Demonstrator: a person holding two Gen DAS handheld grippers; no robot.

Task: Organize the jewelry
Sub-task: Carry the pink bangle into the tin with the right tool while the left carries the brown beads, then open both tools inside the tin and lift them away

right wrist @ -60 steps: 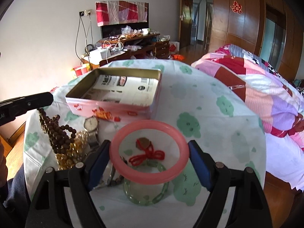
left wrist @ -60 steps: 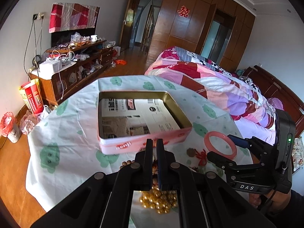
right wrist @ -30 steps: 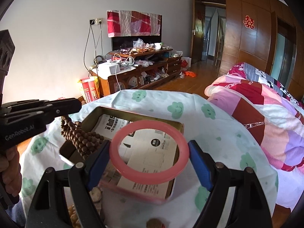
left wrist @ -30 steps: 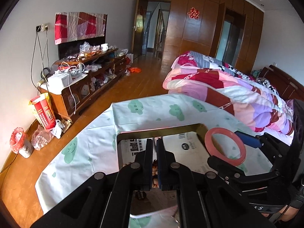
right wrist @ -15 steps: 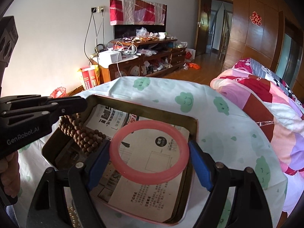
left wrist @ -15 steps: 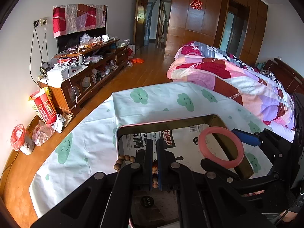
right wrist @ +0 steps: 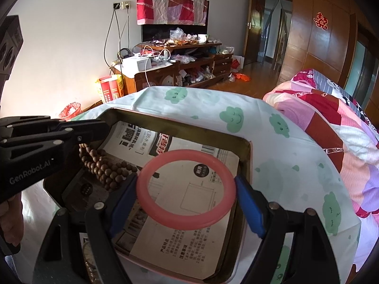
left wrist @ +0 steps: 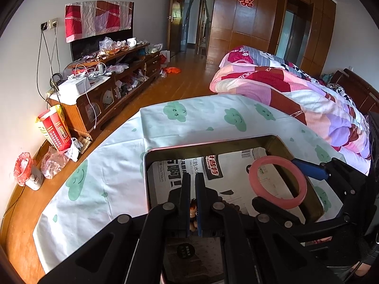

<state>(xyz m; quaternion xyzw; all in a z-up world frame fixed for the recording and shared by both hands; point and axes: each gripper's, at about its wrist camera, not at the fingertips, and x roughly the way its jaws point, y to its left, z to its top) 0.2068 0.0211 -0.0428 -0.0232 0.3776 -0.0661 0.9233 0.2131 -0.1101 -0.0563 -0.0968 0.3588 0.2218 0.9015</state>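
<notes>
You hold both pieces over the open tin box [right wrist: 246,165] so they can drop onto its paper lining. Your left gripper [left wrist: 193,203] is clamped on the wooden bead strand [right wrist: 104,165], which hangs into the box; your right gripper [right wrist: 187,203] grips the pink bangle [right wrist: 187,189] across its width, level above the box.
</notes>
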